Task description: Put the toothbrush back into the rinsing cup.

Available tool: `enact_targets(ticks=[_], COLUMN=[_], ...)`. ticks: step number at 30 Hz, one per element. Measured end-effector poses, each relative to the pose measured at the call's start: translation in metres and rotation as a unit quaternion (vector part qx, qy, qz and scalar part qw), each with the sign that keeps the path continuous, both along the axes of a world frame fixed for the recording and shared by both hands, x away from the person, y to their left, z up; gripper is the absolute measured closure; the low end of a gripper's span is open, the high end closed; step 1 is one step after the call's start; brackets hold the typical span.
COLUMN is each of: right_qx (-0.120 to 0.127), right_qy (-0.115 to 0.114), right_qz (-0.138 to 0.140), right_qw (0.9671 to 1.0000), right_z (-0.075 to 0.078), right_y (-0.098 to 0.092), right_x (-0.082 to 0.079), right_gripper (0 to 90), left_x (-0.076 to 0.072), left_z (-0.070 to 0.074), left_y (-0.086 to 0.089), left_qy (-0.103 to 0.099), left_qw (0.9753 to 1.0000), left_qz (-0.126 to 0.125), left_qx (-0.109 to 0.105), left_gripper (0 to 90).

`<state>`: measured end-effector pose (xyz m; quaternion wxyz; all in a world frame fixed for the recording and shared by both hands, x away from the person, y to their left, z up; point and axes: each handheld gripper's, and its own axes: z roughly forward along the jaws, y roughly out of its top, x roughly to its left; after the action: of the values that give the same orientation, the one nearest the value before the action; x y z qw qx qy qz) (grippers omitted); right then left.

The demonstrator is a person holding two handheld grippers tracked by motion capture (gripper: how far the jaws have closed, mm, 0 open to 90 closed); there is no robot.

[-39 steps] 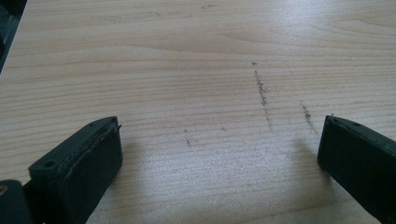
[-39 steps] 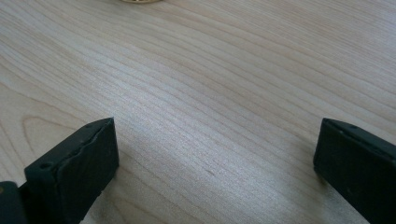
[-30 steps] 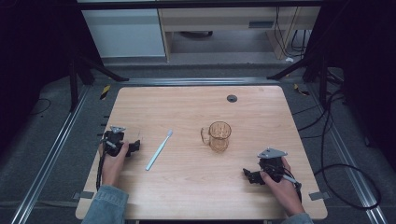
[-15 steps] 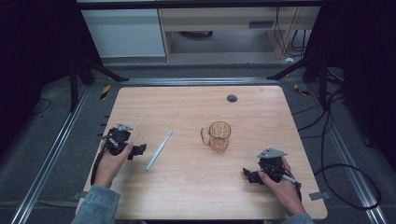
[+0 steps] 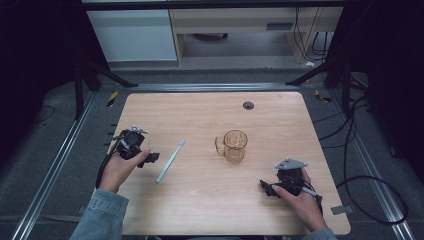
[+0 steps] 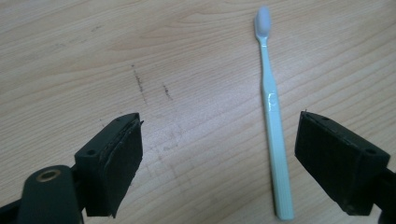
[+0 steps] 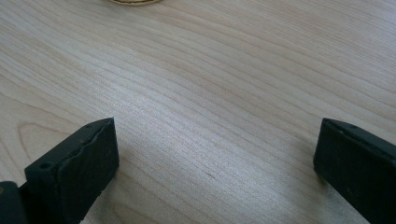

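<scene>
One toothbrush (image 6: 272,122) flat on the table (image 5: 200,200), between the wide-spread left claw (image 6: 219,163) jaws, untouched.

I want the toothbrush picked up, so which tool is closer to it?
Left. The left tool sits open just beside the toothbrush; the right tool is far across the table, beyond the cup.

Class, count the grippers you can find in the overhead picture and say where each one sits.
2. The left gripper is at the table's left side, beside the toothbrush. The right gripper is near the front right corner, nearer the person than the cup.
</scene>
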<state>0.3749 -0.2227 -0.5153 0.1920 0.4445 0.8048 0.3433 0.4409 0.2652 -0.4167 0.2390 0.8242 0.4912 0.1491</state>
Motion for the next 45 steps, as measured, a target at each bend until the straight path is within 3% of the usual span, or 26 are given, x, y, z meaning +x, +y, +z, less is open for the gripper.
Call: enact_targets(ticks=[7, 13, 22, 23, 31, 34, 41, 45], right_qx=[0.001, 0.000, 0.001, 0.001, 0.001, 0.001, 0.001, 0.000], right_qy=[0.000, 0.000, 0.000, 0.000, 0.001, 0.000, 0.000, -0.001], right_qz=[-0.005, -0.007, -0.012, -0.012, -0.018, -0.018, -0.015, -0.015], right_qw=[1.0000, 1.0000, 0.9999, 0.9999, 0.9998, 0.9998, 0.9999, 0.9999], right_z=[0.000, 0.000, 0.000, 0.000, 0.000, 0.000, 0.000, 0.000], right_y=[0.001, 0.001, 0.002, 0.002, 0.003, 0.003, 0.003, 0.003], right_x=[0.001, 0.001, 0.001, 0.001, 0.000, 0.001, 0.002, 0.002], right_gripper=[0.4, 0.4, 0.4, 0.4, 0.4, 0.4, 0.4, 0.4], left_x=[0.005, 0.017, 0.032, 0.034, 0.038, 0.045, 0.061, 0.070], left_z=[0.004, 0.002, -0.010, -0.010, -0.006, -0.009, -0.003, 0.001], left_y=[-0.010, -0.025, -0.058, -0.065, -0.076, -0.076, -0.087, -0.096], left_qy=[0.016, 0.038, 0.075, 0.078, 0.101, 0.108, 0.123, 0.135], left_qw=[0.9995, 0.9977, 0.9932, 0.9918, 0.9896, 0.9901, 0.9875, 0.9840], left_qz=[-0.020, -0.040, -0.061, -0.066, -0.051, -0.044, -0.048, -0.049], left_qx=[0.017, 0.040, 0.064, 0.077, 0.089, 0.079, 0.086, 0.105], left_gripper=[17.1, 18.2, 20.5, 20.5, 20.8, 22.8, 26.3, 31.9])
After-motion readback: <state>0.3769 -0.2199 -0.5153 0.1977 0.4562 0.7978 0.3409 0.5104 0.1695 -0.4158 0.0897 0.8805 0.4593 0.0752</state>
